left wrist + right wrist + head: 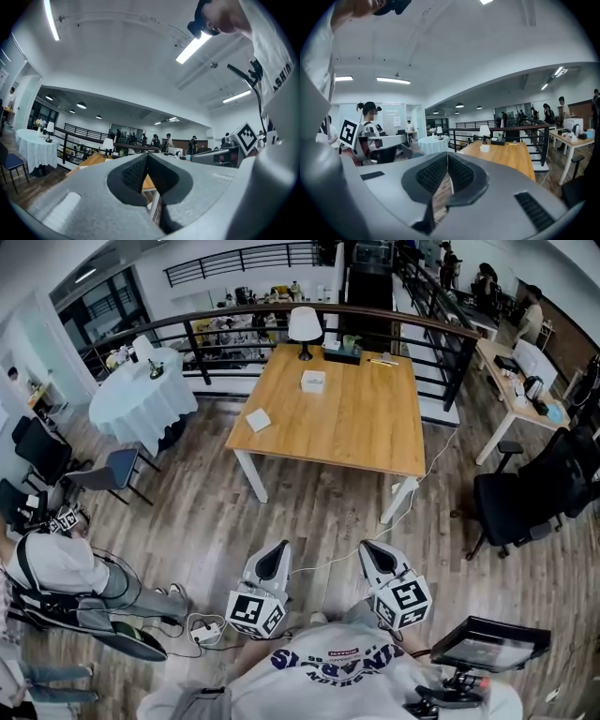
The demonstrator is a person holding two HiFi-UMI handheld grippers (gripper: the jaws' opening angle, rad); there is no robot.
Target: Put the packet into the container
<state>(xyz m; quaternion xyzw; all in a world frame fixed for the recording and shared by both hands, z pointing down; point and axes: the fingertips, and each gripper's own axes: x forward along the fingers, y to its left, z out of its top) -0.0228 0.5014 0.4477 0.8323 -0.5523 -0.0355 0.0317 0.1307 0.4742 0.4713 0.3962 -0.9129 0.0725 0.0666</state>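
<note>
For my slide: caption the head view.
Left claw and right claw, both shut and empty, face a table with packet, container and lamp.

place: open-plan office | cues: desk, office chair, mezzanine railing

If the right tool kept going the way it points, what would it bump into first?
The right tool would probably reach the wooden table first, near its front edge; nothing shows between, though depth is unclear.
</note>
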